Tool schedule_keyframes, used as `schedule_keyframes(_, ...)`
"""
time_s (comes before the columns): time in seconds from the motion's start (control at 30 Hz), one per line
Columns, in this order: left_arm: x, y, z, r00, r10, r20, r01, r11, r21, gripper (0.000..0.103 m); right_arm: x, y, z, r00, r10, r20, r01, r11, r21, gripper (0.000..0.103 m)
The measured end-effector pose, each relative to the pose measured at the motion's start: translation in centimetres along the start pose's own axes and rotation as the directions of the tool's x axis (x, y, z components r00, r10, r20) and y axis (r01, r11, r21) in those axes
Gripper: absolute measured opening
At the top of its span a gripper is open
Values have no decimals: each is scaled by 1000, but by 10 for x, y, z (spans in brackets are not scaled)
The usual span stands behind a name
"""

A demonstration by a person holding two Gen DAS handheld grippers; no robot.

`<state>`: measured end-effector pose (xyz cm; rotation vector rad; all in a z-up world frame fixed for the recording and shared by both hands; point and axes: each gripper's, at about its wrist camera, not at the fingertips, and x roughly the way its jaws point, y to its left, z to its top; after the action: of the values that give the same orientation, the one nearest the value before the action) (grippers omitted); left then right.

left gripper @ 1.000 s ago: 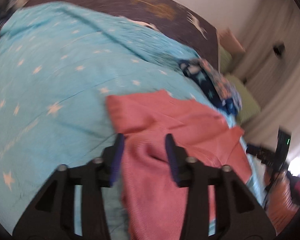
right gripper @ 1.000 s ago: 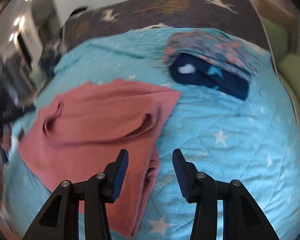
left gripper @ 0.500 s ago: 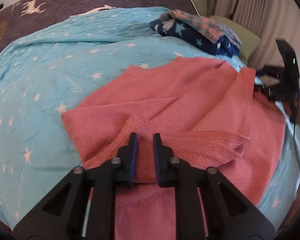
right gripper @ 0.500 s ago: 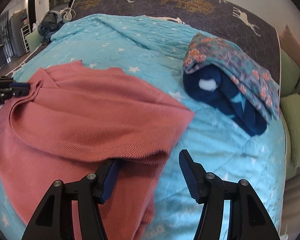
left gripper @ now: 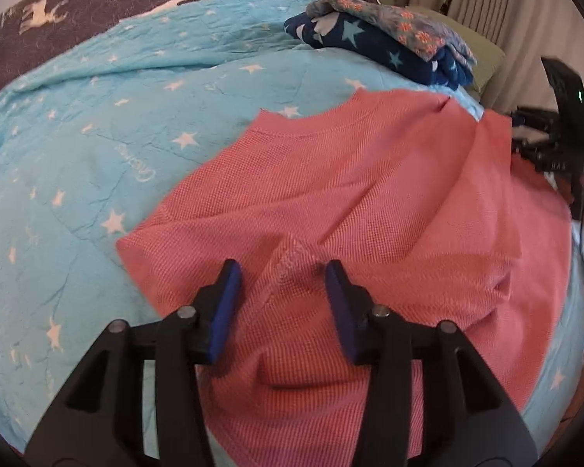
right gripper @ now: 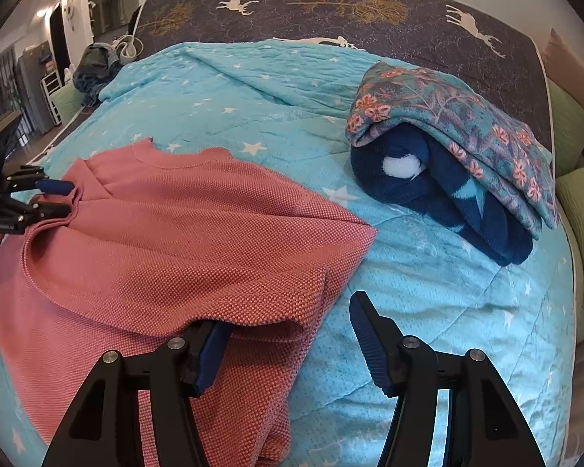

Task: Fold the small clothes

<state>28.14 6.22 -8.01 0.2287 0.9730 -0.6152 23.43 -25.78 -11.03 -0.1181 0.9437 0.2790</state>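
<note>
Now the left gripper [left gripper: 280, 288] is opening, releasing the coral-pink knitted top [left gripper: 370, 202] folded mid-frame on the star-printed turquoise bedspread [left gripper: 78, 163]; right gripper [right gripper: 288, 330] gapes too; one fold looks finished.

left gripper [left gripper: 280, 276]: angled steeply down | jaws opening, pads apart, pink cloth between them but not pressed || right gripper [right gripper: 292, 330]: angled steeply down | jaws wide apart, left finger [right gripper: 210, 350] tucked under a cloth fold, right finger bare
</note>
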Motion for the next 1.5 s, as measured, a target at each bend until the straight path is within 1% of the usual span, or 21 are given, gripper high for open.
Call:
schedule_keyframes(0.03,0,0,1,1000,-22,2,22,1000,-6,11,1,1,0,1000,-2,0,2,1000,-5,62)
schedule_keyframes(0.1,-6,-7,0,999,-6,34,5,1000,17,10,1,2,1,1000,-7,1,7,1000,-18,63)
schedule_keyframes(0.2,-29,-17,2,987,41,152,-46,998,31,9,1,1,4,1000,-6,5,6,1000,-18,63)
schedule_keyframes(0.27,-48,-8,9,967,39,250,-34,999,-24,9,0,-1,6,1000,-4,16,4,1000,-3,63)
schedule_keyframes(0.33,-56,12,17,948,93,303,-59,991,-120,9,0,-7,11,1000,-13,28,12,999,36,63)
schedule_keyframes(0.37,-55,23,19,945,125,302,-77,983,-166,10,1,-10,13,999,-15,32,13,998,56,63)
schedule_keyframes(0.4,-47,40,20,946,177,273,-113,966,-232,10,3,-16,15,999,-8,32,6,996,84,63)
schedule_keyframes(0.43,-38,51,19,952,186,242,-117,954,-276,10,6,-21,17,1000,1,31,-5,994,111,63)
schedule_keyframes(0.5,-21,64,11,969,162,185,-94,939,-331,10,12,-35,20,999,46,24,-49,982,183,63)
schedule_keyframes(0.6,-10,57,-2,972,158,175,-97,945,-314,10,18,-55,20,990,137,25,-138,950,278,63)
schedule_keyframes(0.67,-9,54,-7,974,135,179,-73,947,-314,10,19,-63,19,982,185,40,-188,933,305,63)
schedule_keyframes(0.8,-11,55,-6,975,126,183,-61,945,-323,10,16,-77,19,950,298,96,-313,885,345,63)
schedule_keyframes(0.87,-11,57,-7,976,122,182,-57,943,-328,10,9,-80,20,938,321,132,-347,871,348,63)
schedule_keyframes(0.93,-9,58,-8,976,116,183,-49,941,-334,10,-1,-82,22,925,335,177,-377,863,337,63)
schedule_keyframes(1.0,-9,61,-10,977,107,187,-37,938,-345,10,-8,-77,24,919,352,178,-390,877,281,63)
schedule_keyframes(1.07,-8,63,-12,976,95,195,-18,932,-361,10,-8,-67,25,930,342,137,-365,905,217,63)
schedule_keyframes(1.1,-8,64,-13,976,89,199,-9,929,-369,10,-5,-57,25,944,315,99,-328,930,169,63)
schedule_keyframes(1.2,-5,66,-16,976,76,204,8,923,-384,10,5,-35,20,966,255,29,-257,964,65,63)
schedule_keyframes(1.3,-3,69,-17,976,62,208,25,919,-394,10,14,-15,19,979,206,-13,-206,978,-35,63)
schedule_keyframes(1.4,-2,71,-19,976,58,212,34,914,-403,10,21,-9,23,980,194,-34,-196,978,-67,63)
schedule_keyframes(1.5,-2,70,-20,975,57,214,35,914,-404,10,15,-9,23,980,193,-37,-196,976,-99,63)
